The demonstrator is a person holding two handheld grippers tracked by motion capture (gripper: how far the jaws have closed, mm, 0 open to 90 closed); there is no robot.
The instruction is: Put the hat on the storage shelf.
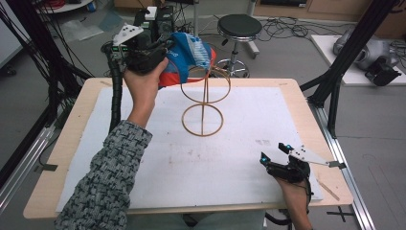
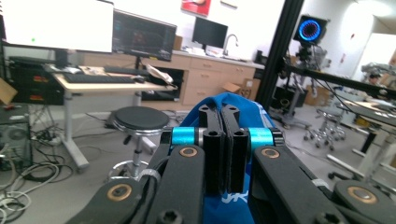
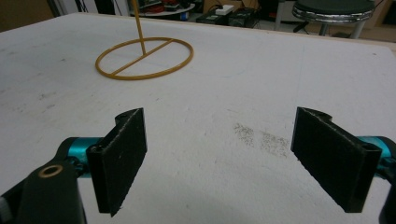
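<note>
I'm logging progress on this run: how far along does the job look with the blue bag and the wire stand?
Done: the left gripper has clamped the blue bag and lifted it off the table. In hand: the bag hangs beside the wire stand, at its top ring. Probably left: getting it onto the stand. The right gripper rests open, holding nothing.

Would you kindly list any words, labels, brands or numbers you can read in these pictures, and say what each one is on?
None can be read with confidence.
Blue bag, held by the left gripper: white lettering, too blurred in the high view, cut off by the fingers in the left gripper view.
Monitors: screen content too small.
Red poster on the wall: illegible.
Right gripper: no markings visible.
</note>
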